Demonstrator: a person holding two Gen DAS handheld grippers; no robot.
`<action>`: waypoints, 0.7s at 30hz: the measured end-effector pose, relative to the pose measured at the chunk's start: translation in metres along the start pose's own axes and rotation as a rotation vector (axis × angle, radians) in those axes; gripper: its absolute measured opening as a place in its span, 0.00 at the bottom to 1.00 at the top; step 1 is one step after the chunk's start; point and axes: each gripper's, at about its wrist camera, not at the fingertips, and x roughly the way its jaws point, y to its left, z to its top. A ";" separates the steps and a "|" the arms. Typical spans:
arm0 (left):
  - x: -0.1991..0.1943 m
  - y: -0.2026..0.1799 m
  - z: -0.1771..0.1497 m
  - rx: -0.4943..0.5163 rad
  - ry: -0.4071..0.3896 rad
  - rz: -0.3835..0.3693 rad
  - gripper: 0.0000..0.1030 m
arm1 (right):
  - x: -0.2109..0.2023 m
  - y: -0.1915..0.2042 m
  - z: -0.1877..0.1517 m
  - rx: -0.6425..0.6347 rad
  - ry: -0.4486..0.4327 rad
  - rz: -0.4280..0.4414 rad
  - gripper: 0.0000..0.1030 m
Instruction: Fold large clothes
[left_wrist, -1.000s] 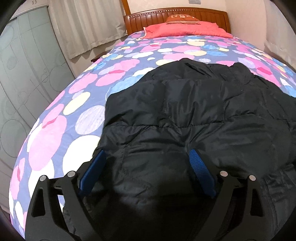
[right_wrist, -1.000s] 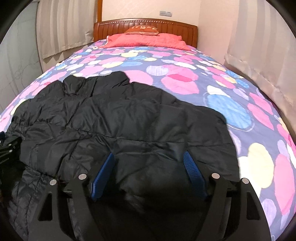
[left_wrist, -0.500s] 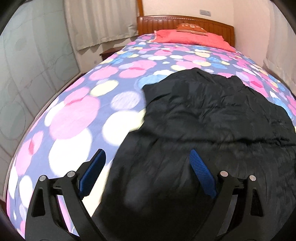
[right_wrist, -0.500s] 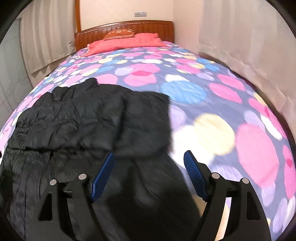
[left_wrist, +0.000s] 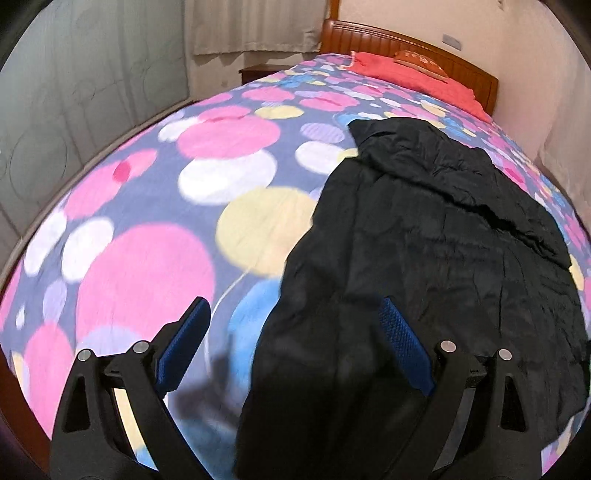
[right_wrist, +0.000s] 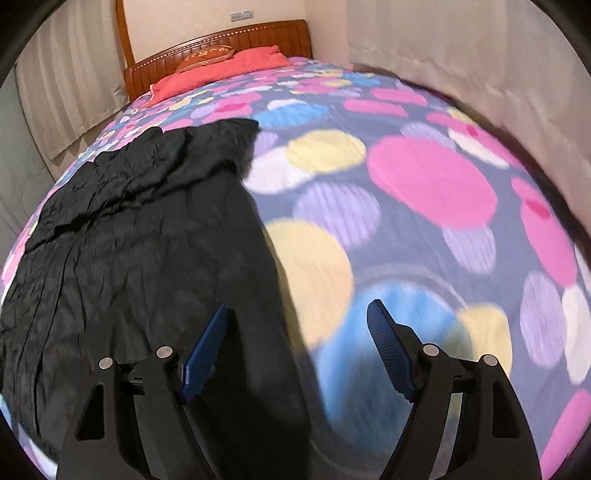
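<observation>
A black jacket (left_wrist: 424, 240) lies spread on the bed (left_wrist: 147, 221), whose cover is dotted with pink, yellow, blue and white circles. In the left wrist view it fills the right half of the frame, its upper edge folded over toward the red pillow (left_wrist: 413, 74) at the headboard. The left claw (left_wrist: 295, 339) is released, its jaws wide, straddling the jacket's left edge without pressing it. In the right wrist view the jacket (right_wrist: 147, 240) fills the left half; the right claw (right_wrist: 297, 336) is likewise released over its right edge.
</observation>
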 end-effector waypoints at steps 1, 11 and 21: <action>-0.002 0.006 -0.004 -0.024 0.006 -0.011 0.90 | -0.003 -0.004 -0.005 0.008 0.005 0.007 0.74; -0.015 0.027 -0.032 -0.149 0.058 -0.111 0.90 | -0.032 -0.017 -0.034 0.055 0.021 0.087 0.74; 0.000 0.030 -0.052 -0.244 0.139 -0.249 0.90 | -0.025 -0.004 -0.048 0.045 0.055 0.118 0.74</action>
